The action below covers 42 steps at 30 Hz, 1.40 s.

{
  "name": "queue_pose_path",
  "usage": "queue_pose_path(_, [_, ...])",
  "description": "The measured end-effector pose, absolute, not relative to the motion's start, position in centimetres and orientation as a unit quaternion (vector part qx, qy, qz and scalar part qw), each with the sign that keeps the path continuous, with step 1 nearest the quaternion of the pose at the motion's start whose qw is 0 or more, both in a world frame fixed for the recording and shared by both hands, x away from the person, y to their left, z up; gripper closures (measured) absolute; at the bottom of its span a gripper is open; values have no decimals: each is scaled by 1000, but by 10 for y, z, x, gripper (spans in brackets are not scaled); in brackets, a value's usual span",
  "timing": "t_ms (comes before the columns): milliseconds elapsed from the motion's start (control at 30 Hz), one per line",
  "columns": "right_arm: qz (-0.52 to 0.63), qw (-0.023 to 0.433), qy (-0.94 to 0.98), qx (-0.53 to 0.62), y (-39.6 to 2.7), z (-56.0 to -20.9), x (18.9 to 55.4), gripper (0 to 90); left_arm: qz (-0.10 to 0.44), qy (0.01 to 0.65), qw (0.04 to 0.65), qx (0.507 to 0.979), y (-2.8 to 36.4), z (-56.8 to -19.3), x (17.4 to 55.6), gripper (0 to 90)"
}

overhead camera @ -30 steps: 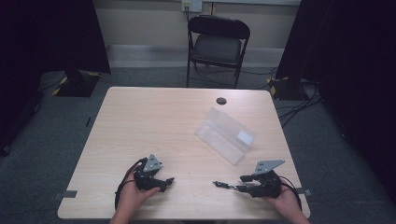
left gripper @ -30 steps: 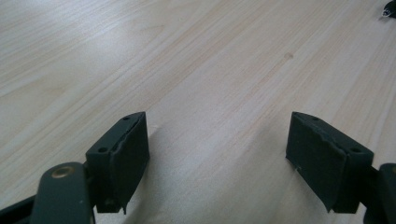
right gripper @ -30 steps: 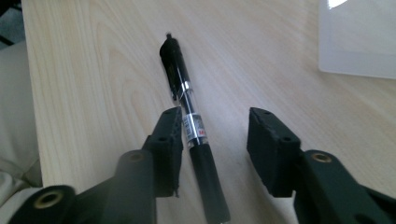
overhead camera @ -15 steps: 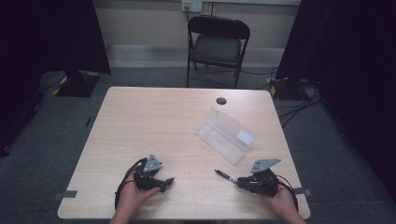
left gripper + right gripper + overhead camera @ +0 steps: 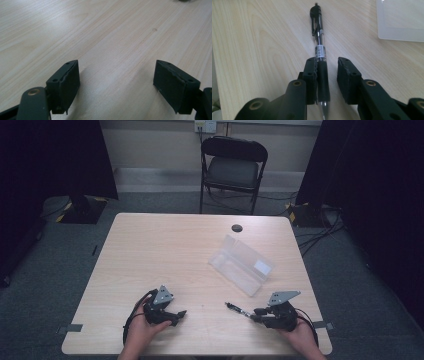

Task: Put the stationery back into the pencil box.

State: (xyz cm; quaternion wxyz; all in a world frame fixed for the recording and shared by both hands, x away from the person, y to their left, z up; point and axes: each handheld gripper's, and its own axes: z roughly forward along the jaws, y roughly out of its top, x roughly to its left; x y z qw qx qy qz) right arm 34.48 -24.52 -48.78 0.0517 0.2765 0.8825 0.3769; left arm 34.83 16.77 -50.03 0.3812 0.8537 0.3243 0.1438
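Note:
A black pen with a clear barrel point(image 5: 237, 309) point(image 5: 319, 37) lies on the wooden table point(image 5: 165, 255) near its front right, clip end pointing away from my right gripper. My right gripper point(image 5: 255, 314) point(image 5: 327, 67) straddles the pen's rubber grip. The grip rests against one pad, and a gap separates it from the other pad, so the jaws are open. My left gripper point(image 5: 180, 315) point(image 5: 116, 75) rests at the front left, wide open over bare wood with nothing between its jaws.
A clear plastic box point(image 5: 241, 265) point(image 5: 399, 20) lies open on the right half of the table, just beyond the pen. A small black disc point(image 5: 237, 228) sits near the far edge. A folding chair point(image 5: 234, 167) stands behind the table.
The right gripper and pen have swung so the pen's far end points more toward the clear box, and both sit low on the table. The left gripper has not moved.

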Motion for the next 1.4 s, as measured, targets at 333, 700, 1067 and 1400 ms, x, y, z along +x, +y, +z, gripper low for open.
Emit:
queue_pose_path(333, [355,62,892,274,-240,-484,339,803,145,325,380,854,168,-500,348,209])
queue_pose_path(700, [365,47,887,279,-242,-479,342,804,145,325,381,854,168,-500,348,209])
queue_pose_path(1067, [376,47,881,283,-240,-470,346,805,144,325,381,854,168,-500,348,209])
queue_pose_path(1400, [389,40,874,290,-235,-464,354,806,144,325,381,854,168,-500,348,208])
